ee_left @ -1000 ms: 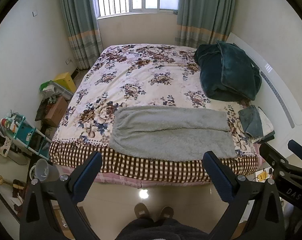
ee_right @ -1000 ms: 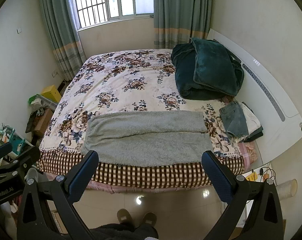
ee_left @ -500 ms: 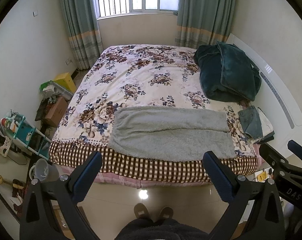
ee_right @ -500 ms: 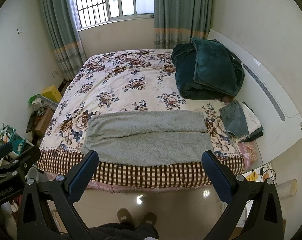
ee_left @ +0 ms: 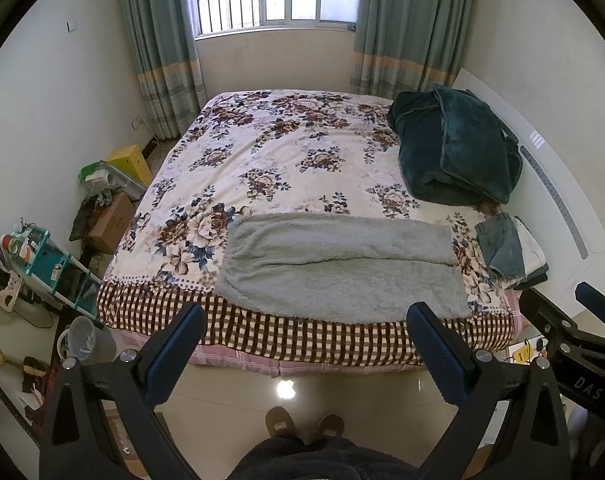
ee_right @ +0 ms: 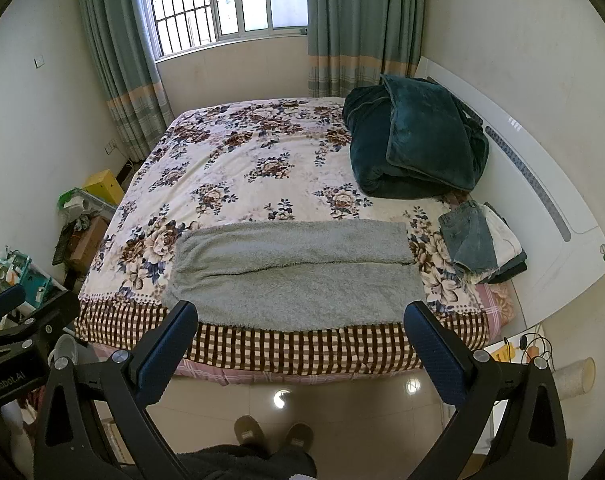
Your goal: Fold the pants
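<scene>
Grey fleece pants [ee_left: 338,268] lie flat across the near edge of the bed [ee_left: 286,152], waist to the left, both legs side by side pointing right; they also show in the right wrist view [ee_right: 294,272]. My left gripper [ee_left: 304,326] is open and empty, held high above the floor in front of the bed. My right gripper [ee_right: 300,324] is open and empty at the same distance. Neither touches the pants.
A dark green blanket [ee_left: 454,152] is piled at the bed's far right. Folded clothes [ee_left: 510,252] are stacked at the right edge by the white headboard [ee_right: 542,200]. Boxes and a teal shelf [ee_left: 42,256] crowd the floor left. The person's slippers [ee_left: 302,422] stand on tile.
</scene>
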Tool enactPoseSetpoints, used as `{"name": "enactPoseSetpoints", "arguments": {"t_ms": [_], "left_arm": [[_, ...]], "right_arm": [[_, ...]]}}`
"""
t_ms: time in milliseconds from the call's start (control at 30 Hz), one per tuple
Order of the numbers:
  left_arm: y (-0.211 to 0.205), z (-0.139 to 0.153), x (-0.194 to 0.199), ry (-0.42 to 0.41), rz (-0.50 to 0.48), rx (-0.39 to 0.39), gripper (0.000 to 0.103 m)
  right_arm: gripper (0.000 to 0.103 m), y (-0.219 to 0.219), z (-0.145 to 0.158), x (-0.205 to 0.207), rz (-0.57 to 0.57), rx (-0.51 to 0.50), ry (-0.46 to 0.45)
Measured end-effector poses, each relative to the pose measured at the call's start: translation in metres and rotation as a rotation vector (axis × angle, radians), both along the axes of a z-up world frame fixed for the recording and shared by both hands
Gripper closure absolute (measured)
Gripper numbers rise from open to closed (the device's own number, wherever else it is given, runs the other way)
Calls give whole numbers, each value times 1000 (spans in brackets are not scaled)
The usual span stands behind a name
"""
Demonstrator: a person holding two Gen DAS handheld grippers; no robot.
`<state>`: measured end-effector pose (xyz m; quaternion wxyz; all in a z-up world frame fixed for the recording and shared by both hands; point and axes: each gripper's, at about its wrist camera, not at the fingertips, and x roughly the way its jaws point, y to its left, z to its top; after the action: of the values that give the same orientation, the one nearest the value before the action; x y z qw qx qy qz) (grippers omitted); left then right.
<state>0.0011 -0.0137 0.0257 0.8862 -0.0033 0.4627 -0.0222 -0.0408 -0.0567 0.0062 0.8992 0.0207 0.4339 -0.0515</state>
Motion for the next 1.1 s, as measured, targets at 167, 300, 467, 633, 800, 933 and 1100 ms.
{"name": "enactPoseSetpoints", "arguments": {"t_ms": [167,300,467,633,800,933,1100], "left_arm": [[1,0,0,-2,7,4,0],[-3,-7,6,-19,42,28,0],[-2,-35,35,-27,116,65,0],[-2,-85,88,12,173,129,0],[-3,-145,158,110,182,168,0],[-6,-198,234,196,189,182,0],[-2,-273,338,345,211,150,0]], "right_arm": [[0,0,11,-1,1,17,7],[0,-8,9,6,-9,39,21],[0,-35,-28,41,-51,37,59],[0,-58,-92,110,-93,17,109],[0,-82,-158,190,-133,32,198],[0,-111,-223,269,-189,86,272],[0,-152,-310,375,-312,164,369]]}}
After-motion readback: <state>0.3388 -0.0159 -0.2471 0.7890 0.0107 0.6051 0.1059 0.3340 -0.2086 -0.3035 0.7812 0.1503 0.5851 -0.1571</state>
